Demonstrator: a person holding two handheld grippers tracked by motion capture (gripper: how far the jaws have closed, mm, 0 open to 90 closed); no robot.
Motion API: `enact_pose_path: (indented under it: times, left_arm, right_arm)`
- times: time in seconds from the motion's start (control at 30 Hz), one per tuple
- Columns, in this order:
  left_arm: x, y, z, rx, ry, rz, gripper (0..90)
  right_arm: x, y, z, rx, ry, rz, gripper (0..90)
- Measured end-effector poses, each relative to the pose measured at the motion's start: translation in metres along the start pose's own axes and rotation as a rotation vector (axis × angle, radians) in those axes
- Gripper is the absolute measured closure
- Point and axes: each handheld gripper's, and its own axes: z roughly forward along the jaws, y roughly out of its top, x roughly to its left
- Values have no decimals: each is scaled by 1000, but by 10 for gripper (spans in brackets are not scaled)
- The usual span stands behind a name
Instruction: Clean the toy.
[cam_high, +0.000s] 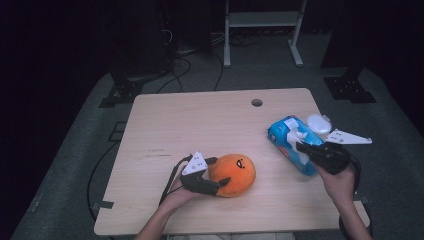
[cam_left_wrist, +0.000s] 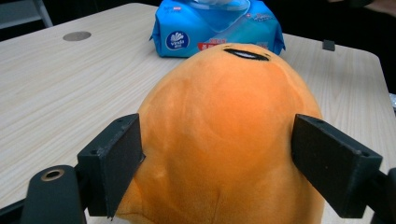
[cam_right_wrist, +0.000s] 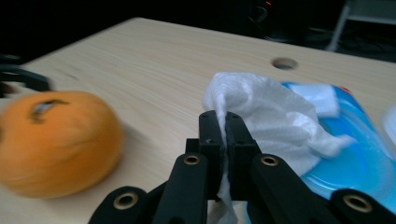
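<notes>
High view: on the wooden tabletop (cam_high: 200, 130), the left gripper (cam_high: 212, 175) clasps the orange plush toy (cam_high: 232, 174) near the front edge; far right lies the blue wipes pack (cam_high: 290, 142), a white lid (cam_high: 319, 122) just beyond it. Left gripper view: pads (cam_left_wrist: 112, 163) press the plush's sides. Right gripper view: the right gripper (cam_right_wrist: 225, 126), closed, pinches a white wipe (cam_right_wrist: 266, 112) above the pack

Both grippers are matte black. The left gripper (cam_high: 214, 175) carries a pale three-cornered plate on top and trails a thin black cable. The right gripper (cam_high: 301, 147) wears the same plate, and its linkage arms show brass-ringed holes. Flat, square-edged pads (cam_left_wrist: 332, 163) face the jaws. Forearms bare, no sleeves.
</notes>
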Motion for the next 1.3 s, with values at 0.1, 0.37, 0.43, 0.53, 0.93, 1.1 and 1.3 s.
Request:
enact_pose_path:
  times: [0.1,0.37,0.43,0.53,0.93,1.1,1.3]
  left_arm:
    - [1,-1,1,1,1,-2,174]
    - [2,-3,3,2,5,4,174]
    - [2,-3,3,1,3,0,175]
    - [3,-4,3,0,2,-3,174]
    - [3,-4,5,-2,-6,1,175]
    - [4,-4,6,3,-7,6,175]
    - [4,-5,7,3,-10,7,177]
  right_arm:
    - [15,5,-4,0,49,-28,867]
    - [81,9,-4,34,254,-94,867]
    - [99,9,-2,64,312,-113,867]
    - [107,9,0,87,340,-120,867]
    - [97,4,46,163,376,-141,861]
    - [73,-8,73,164,390,-45,862]
    - [94,7,55,116,421,-92,862]
